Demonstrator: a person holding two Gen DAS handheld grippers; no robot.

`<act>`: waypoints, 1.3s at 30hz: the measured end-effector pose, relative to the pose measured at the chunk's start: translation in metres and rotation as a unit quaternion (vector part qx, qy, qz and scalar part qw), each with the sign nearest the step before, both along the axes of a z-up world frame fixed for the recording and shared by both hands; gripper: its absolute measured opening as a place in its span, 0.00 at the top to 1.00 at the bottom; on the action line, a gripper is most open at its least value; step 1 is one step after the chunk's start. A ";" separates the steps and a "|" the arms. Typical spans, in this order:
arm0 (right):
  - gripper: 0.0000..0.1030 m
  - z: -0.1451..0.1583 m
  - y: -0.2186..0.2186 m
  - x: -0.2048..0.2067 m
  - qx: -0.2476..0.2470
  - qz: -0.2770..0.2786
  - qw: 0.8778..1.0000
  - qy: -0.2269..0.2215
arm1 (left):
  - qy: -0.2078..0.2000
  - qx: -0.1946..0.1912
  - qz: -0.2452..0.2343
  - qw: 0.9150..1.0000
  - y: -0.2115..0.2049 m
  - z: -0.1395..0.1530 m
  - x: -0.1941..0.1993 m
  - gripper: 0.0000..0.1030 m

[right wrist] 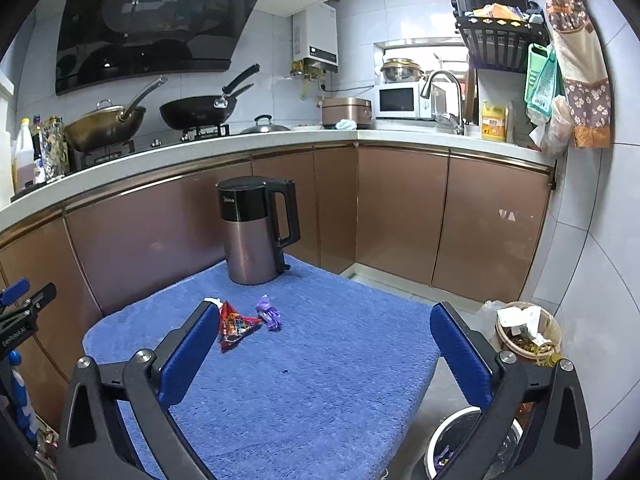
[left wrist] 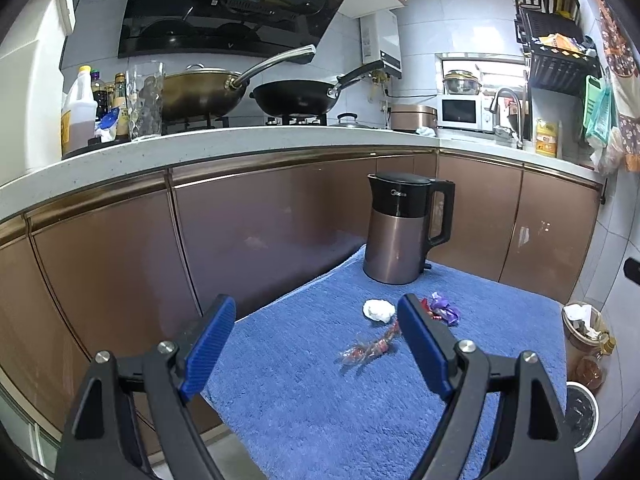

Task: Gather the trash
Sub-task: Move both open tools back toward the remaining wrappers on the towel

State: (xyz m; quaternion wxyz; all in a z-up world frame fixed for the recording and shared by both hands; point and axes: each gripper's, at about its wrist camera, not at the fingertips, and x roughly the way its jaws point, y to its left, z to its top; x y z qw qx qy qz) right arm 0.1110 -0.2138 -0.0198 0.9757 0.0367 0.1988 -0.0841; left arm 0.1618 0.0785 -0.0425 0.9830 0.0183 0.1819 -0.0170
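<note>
Both grippers, left gripper [left wrist: 316, 322] and right gripper [right wrist: 324, 328], hover tilted down, jaws wide.

A thick blue towel [right wrist: 320, 360] looked plush and matt; the kettle [right wrist: 250, 240] had a brushed metal body under a black plastic lid and handle; the purple wrapper [right wrist: 269, 313] and the red wrapper [right wrist: 234, 328] were shiny, crinkled foil; the white wad [left wrist: 378, 311] seemed soft paper; cabinet doors [right wrist: 400, 208] were glossy; gripper pads [left wrist: 210, 354] were ribbed blue.
</note>
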 end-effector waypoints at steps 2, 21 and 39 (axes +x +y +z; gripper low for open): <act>0.00 -0.004 -0.002 0.005 0.001 -0.001 1.000 0.006 | 0.001 0.001 0.002 1.000 0.000 -0.002 0.005 0.20; 0.00 -0.037 -0.029 0.032 0.016 -0.026 0.999 0.018 | 0.017 0.015 -0.014 1.000 -0.024 -0.025 0.031 0.20; 0.00 -0.062 -0.038 0.053 0.053 0.029 0.997 0.048 | 0.061 0.011 -0.040 0.997 -0.013 -0.056 0.065 0.20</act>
